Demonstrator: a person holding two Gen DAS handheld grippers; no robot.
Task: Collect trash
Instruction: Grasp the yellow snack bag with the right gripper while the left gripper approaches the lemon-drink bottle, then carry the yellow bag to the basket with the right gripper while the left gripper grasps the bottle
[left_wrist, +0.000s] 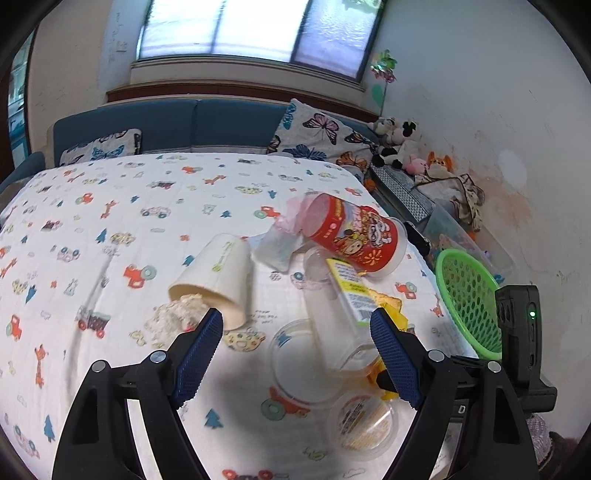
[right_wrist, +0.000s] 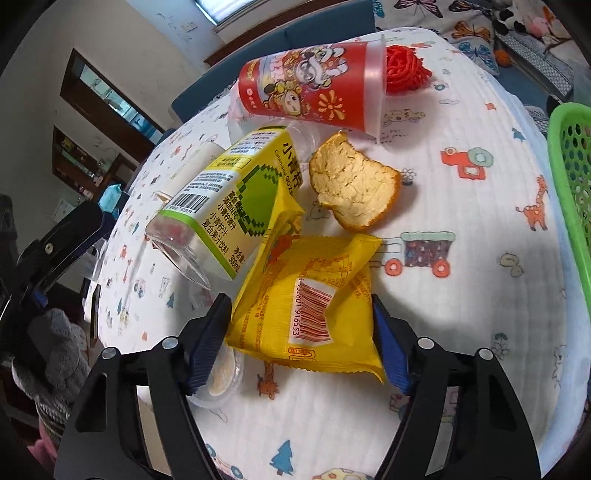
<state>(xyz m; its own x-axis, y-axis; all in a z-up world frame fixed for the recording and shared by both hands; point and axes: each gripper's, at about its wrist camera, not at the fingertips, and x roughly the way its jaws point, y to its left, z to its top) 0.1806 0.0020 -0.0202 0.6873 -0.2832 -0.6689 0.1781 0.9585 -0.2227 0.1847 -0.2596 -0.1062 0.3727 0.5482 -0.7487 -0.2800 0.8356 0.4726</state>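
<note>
A cartoon-print cloth covers my desk (right_wrist: 461, 314), sofa and window behind; my right tool (right_wrist: 301, 328) stands open astride the yellow wrapper (right_wrist: 314, 295), apparently not yet pinching; it is light, crinkly, slippery film, best taken at its flat middle; my left tool (left_wrist: 295, 332) hangs open above the clear bottle (left_wrist: 340, 306); green basket (right_wrist: 572, 177) near.

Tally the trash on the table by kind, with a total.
Cups: 2, red printed cup, white paper cup
Bottles: 1, juice bottle
Wrappers: 1, yellow wrapper
Peel: 1, orange peel
Small clear tubs: 1
Clear lids: 1
Tissues: 1
Total: 8
</note>
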